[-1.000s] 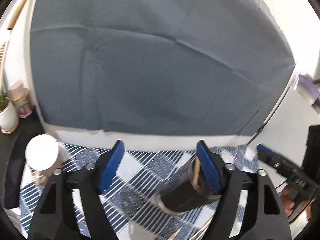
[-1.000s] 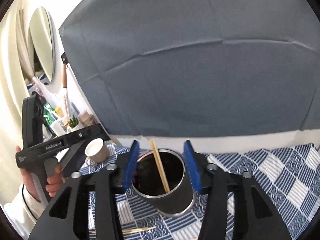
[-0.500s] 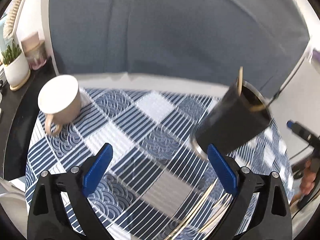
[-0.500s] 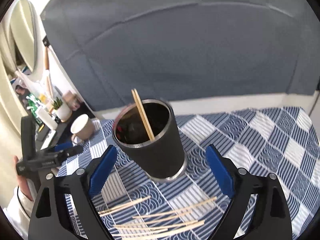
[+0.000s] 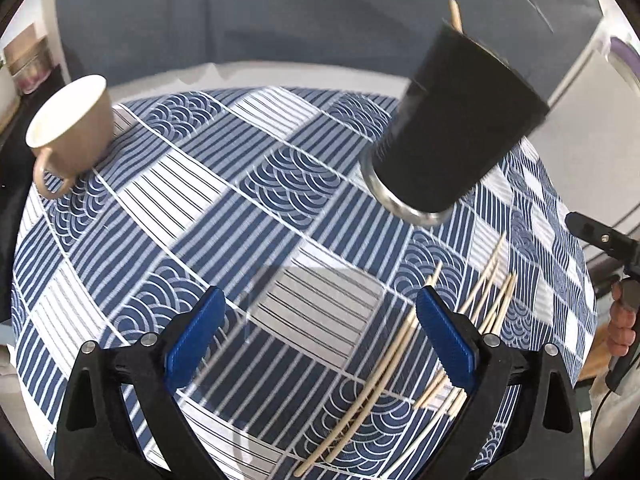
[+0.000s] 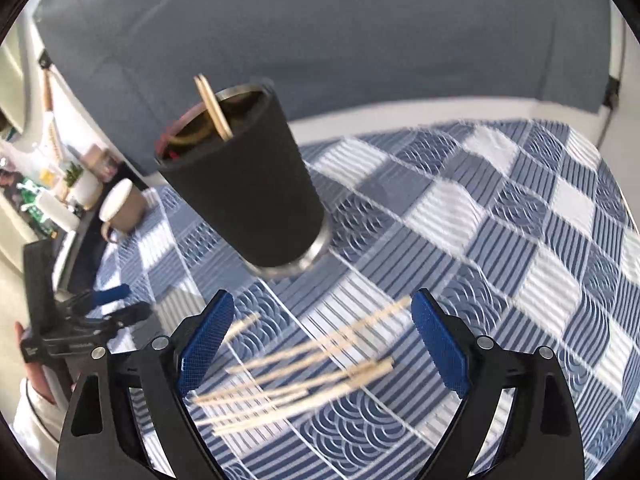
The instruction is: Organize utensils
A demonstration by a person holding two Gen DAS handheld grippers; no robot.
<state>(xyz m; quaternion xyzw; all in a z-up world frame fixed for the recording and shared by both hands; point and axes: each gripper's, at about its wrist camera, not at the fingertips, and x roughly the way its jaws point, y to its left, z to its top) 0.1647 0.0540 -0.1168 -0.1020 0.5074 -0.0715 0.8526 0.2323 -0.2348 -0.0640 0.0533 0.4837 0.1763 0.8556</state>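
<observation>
The black holder cup (image 6: 244, 176) stands on the blue patterned surface (image 6: 500, 216) with two chopsticks (image 6: 212, 106) leaning inside. Loose chopsticks (image 6: 296, 376) lie scattered in front of the cup. Left tongs (image 5: 320, 344) and right tongs (image 6: 324, 344) are both spread, gripping nothing. A beige mug (image 5: 72, 128) sits left of the cup.

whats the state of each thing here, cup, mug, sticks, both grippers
black cup: upright on the cloth, two sticks inside
loose sticks: lying flat on the cloth, scattered
beige mug: upright, nothing visible inside
left gripper: open, holding nothing
right gripper: open, holding nothing
</observation>
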